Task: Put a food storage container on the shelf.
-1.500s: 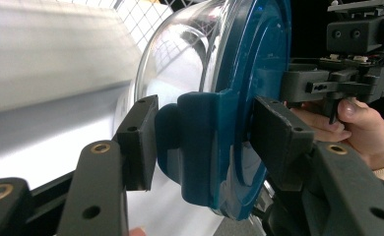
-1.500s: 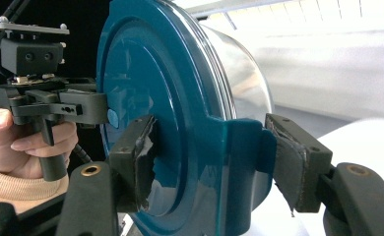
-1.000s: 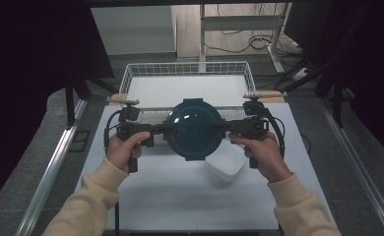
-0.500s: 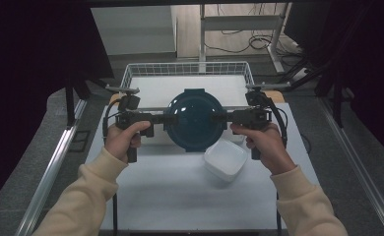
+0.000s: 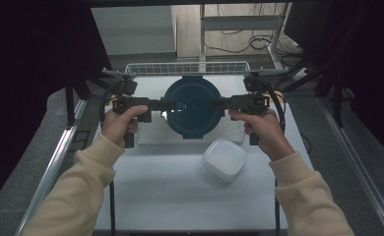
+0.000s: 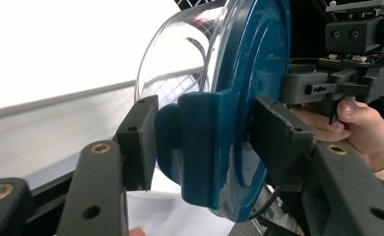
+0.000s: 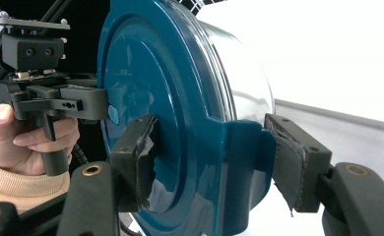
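A round container (image 5: 192,105) with a clear body (image 6: 180,64) and a dark teal lid (image 7: 150,88) hangs above the table, held from both sides. My left gripper (image 5: 166,104) is shut on the lid's left clip (image 6: 200,142), one pad (image 6: 141,142) on the clip's underside and the other on the lid's top. My right gripper (image 5: 218,103) is shut on the opposite clip (image 7: 239,162) in the same way, its pads (image 7: 286,162) worn and torn. A person's hands hold both grippers level, facing each other.
A white square tub (image 5: 225,160) lies on the white table (image 5: 180,196) just in front of the container. A wire basket (image 5: 187,68) stands at the table's far edge. A pale tray (image 5: 150,135) lies under the container. Metal rails run along both sides.
Both grippers have carried the container up and away from the person, toward the wire basket. The white tub below has come fully into view.
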A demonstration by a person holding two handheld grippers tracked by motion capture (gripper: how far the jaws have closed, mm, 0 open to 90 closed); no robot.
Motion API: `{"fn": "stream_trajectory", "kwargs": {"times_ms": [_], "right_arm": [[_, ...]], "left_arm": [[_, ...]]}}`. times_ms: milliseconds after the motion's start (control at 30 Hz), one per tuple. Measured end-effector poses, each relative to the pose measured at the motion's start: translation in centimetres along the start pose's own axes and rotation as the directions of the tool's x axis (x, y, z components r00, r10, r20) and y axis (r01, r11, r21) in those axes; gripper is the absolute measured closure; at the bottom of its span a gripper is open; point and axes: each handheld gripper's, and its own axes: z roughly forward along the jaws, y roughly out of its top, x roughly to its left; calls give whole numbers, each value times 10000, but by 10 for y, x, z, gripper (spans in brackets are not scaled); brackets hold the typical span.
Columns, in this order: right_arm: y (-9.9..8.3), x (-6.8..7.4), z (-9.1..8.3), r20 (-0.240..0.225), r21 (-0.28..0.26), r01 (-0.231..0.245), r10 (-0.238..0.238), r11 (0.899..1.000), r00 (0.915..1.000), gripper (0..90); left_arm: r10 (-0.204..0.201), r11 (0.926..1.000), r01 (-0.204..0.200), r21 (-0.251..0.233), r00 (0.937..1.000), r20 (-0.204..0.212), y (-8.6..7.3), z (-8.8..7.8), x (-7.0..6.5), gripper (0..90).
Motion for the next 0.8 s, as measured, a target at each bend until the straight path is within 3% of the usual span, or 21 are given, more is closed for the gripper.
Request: {"fn": "stream_trajectory", "kwargs": {"times_ms": [200,800], "right_arm": [[17,1,4,-33,28,96,-96,10000,9999,393],[61,-5,21,7,276,185,-185,9994,9998,401]], "left_arm": [[73,10000,-73,35,10000,45,17,-3,5,459],[-347,9994,346,71,9990,284,54,-3,30,459]]}}
